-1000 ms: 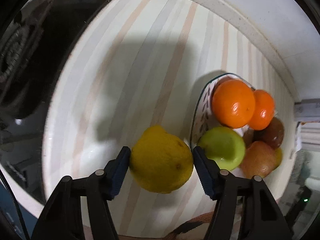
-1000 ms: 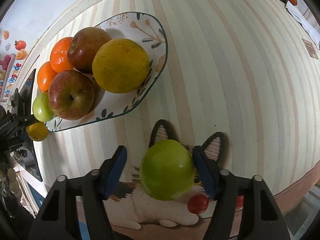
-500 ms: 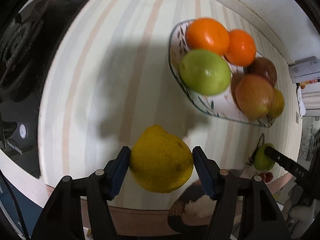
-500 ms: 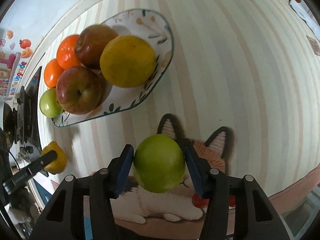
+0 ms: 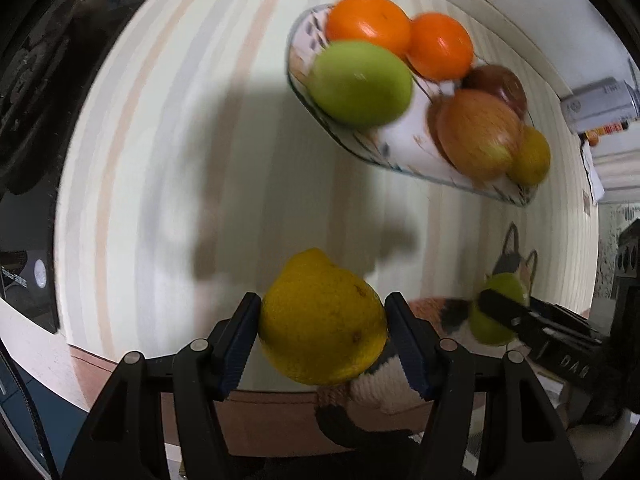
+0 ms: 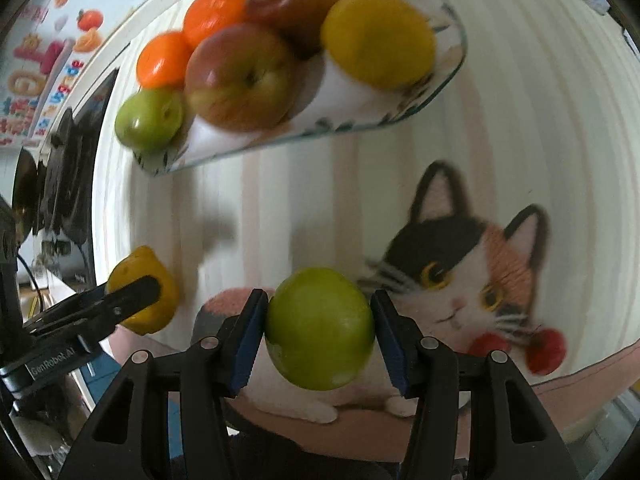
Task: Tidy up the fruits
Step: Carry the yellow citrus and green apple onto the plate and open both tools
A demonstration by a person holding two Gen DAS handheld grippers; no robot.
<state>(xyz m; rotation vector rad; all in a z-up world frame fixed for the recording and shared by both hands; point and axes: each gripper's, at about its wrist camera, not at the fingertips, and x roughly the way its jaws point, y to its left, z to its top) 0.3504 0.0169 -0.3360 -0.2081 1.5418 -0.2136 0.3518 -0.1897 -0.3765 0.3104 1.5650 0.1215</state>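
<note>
Left hand-held gripper (image 5: 323,320) clamped on lemon (image 5: 322,318), right hand-held gripper (image 6: 319,330) clamped on green apple (image 6: 320,328), both held side by side.

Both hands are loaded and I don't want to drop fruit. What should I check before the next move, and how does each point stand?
1. Left gripper shut on the yellow lemon, pinched on both sides: ok.
2. Right gripper shut on the green apple: ok.
3. Both fruits off the striped tabletop: ok.
4. The grippers apart from each other: ok.
5. Free space on the leaf-patterned oval plate for two more fruits: not ok, six fruits already crowd it.
6. Plate steady: cannot tell, the pictures are blurred.
</note>
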